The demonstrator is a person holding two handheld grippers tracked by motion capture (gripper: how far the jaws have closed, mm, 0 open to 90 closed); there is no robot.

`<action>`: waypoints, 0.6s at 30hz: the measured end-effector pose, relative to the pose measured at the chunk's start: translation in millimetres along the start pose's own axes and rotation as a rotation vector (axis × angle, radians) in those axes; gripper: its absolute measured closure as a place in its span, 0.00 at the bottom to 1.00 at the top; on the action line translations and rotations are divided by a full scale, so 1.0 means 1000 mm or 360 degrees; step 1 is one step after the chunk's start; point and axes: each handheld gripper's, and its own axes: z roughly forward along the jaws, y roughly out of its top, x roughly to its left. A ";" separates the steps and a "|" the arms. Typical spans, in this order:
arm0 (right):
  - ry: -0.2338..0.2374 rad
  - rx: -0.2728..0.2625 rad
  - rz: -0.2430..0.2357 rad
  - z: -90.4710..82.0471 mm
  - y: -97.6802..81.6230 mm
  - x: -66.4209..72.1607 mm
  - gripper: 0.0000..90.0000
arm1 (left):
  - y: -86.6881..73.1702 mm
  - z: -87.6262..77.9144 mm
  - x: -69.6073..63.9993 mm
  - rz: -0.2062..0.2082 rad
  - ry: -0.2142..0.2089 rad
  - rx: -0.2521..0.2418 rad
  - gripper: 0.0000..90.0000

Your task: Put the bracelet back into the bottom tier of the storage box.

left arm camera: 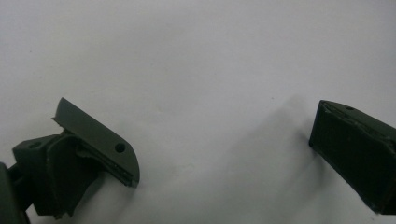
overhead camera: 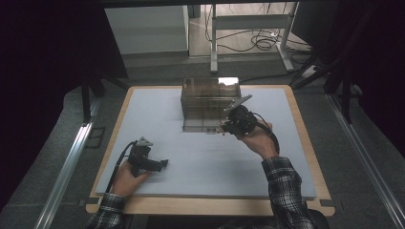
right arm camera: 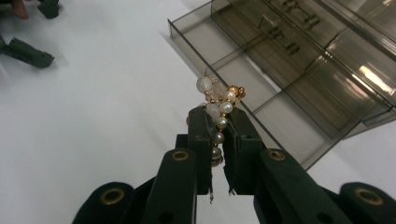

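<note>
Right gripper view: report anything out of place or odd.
Nothing looks damaged or spilled. The right gripper pinches a pearl and gold bead strand, bunched above the jaws, beside the open smoky organizer box. The tray compartments in view look empty. The left gripper is open over the bare table.

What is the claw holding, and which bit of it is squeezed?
The right gripper pinches a pearl bead string along its lower beads; the rest bunches above the jaws. The left gripper holds nothing.
</note>
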 end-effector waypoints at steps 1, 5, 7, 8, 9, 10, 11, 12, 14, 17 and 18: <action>0.0000 0.0000 0.0000 0.000 0.000 0.000 0.89 | 0.000 0.000 0.000 0.0000 0.0000 0.0000 0.00; -0.0004 -0.0045 0.0009 0.003 0.001 0.000 0.89 | 0.000 0.000 0.000 0.0000 -0.0001 0.0000 0.00; -0.0009 -0.0061 0.0016 0.005 0.002 0.000 0.89 | 0.000 0.000 0.000 0.0000 -0.0001 0.0000 0.00; -0.0012 -0.0071 0.0014 0.006 0.002 0.000 0.89 | 0.000 0.000 0.000 0.0001 -0.0001 0.0000 0.00; -0.0014 -0.0081 0.0014 0.006 0.003 0.000 0.89 | 0.000 0.000 0.000 0.0000 0.0000 0.0000 0.00; -0.0018 -0.0093 0.0020 0.007 0.003 0.001 0.89 | 0.000 0.000 0.000 0.0000 -0.0002 0.0000 0.00; -0.0022 -0.0105 0.0020 0.008 0.004 0.000 0.89 | 0.000 0.000 0.000 0.0000 0.0000 0.0000 0.00; -0.0023 -0.0122 0.0019 0.009 0.004 0.000 0.89 | 0.000 0.000 0.000 0.0001 -0.0001 0.0000 0.00; -0.0019 -0.0135 0.0027 0.010 0.005 0.000 0.89 | 0.000 0.000 0.000 0.0001 -0.0001 0.0000 0.00; -0.0025 -0.0158 0.0028 0.014 0.006 0.000 0.89 | 0.000 0.000 0.000 0.0000 -0.0003 0.0000 0.00; -0.0032 -0.0164 0.0028 0.015 0.007 0.000 0.89 | 0.000 0.000 0.000 0.0006 -0.0001 0.0006 0.00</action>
